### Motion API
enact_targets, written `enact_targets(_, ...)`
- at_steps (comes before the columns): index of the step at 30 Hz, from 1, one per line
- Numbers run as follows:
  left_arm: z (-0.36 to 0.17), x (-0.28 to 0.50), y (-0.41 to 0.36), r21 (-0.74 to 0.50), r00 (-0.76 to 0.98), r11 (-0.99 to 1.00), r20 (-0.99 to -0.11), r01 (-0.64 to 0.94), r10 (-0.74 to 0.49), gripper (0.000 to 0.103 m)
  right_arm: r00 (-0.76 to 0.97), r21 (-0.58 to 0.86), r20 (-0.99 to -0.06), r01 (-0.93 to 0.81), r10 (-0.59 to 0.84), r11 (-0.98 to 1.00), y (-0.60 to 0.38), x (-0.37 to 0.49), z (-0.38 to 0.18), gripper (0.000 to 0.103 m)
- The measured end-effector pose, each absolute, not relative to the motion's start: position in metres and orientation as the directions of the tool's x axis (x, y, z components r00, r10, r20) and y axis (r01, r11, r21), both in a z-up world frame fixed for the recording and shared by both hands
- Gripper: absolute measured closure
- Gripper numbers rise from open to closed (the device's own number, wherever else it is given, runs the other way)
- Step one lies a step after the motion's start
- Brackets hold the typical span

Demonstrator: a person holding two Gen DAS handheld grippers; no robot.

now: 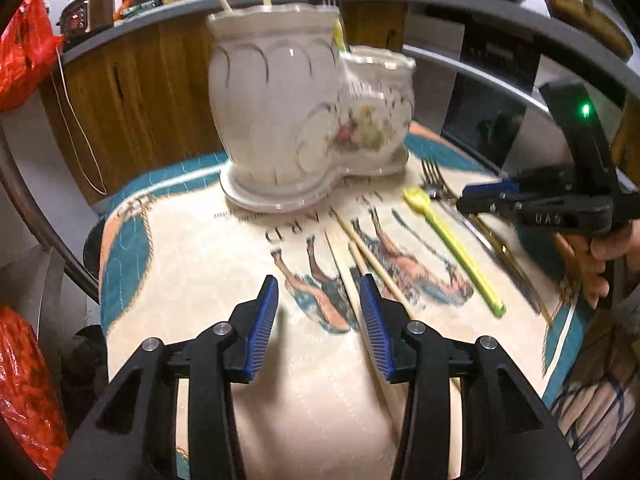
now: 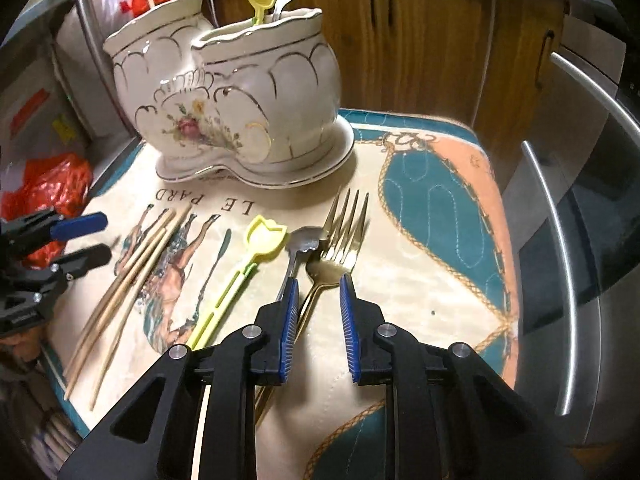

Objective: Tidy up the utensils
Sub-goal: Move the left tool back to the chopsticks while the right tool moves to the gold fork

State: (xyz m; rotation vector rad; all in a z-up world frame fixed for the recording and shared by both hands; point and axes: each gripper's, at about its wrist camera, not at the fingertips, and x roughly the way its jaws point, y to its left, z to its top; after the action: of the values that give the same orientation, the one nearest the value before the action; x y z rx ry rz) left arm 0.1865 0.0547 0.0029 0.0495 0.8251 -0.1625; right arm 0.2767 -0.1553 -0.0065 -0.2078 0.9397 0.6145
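Left tool (image 1: 318, 300) wide, empty, over chopsticks (image 2: 120, 292) on the printed worktop (image 2: 400, 280). Right tool (image 2: 318, 300) also wide, empty, above gold fork (image 2: 346, 236) and spoon (image 2: 306, 240); yellow spoon (image 2: 240, 276) lies between. Ceramic holder (image 2: 224, 100) stands behind, already holding utensils.
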Motion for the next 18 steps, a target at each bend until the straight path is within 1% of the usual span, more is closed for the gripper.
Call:
enact_targets(3,-0.002,0.188,0.052,-0.009,0.643,0.984,-0.755,0.179,-0.124,0.062,0.438,0.072,-0.811,-0.584,0.388,0.809,-0.152,0.275,-0.007,0.081)
enact_targets(10,-0.003,0.184,0.042,0.010,0.620,0.973,-0.772,0.229,-0.138,0.062,0.457,0.003,-0.819,-0.601,0.347,0.799,-0.144,0.269,-0.008,0.081)
enact_targets(13,-0.008,0.185,0.038,0.032,0.602,0.972,-0.790,0.233,-0.118,0.062,0.462,-0.005,-0.818,-0.602,0.343,0.799,-0.143,0.267,-0.007,0.081)
enact_targets(16,-0.011,0.186,0.037,0.054,0.593,0.970,-0.799,0.236,-0.100,0.063,0.460,-0.015,-0.821,-0.608,0.337,0.794,-0.143,0.267,-0.006,0.083)
enact_targets(18,-0.011,0.185,0.039,0.057,0.591,0.971,-0.801,0.233,-0.094,0.063,0.465,-0.035,-0.824,-0.611,0.323,0.791,-0.142,0.265,-0.005,0.089)
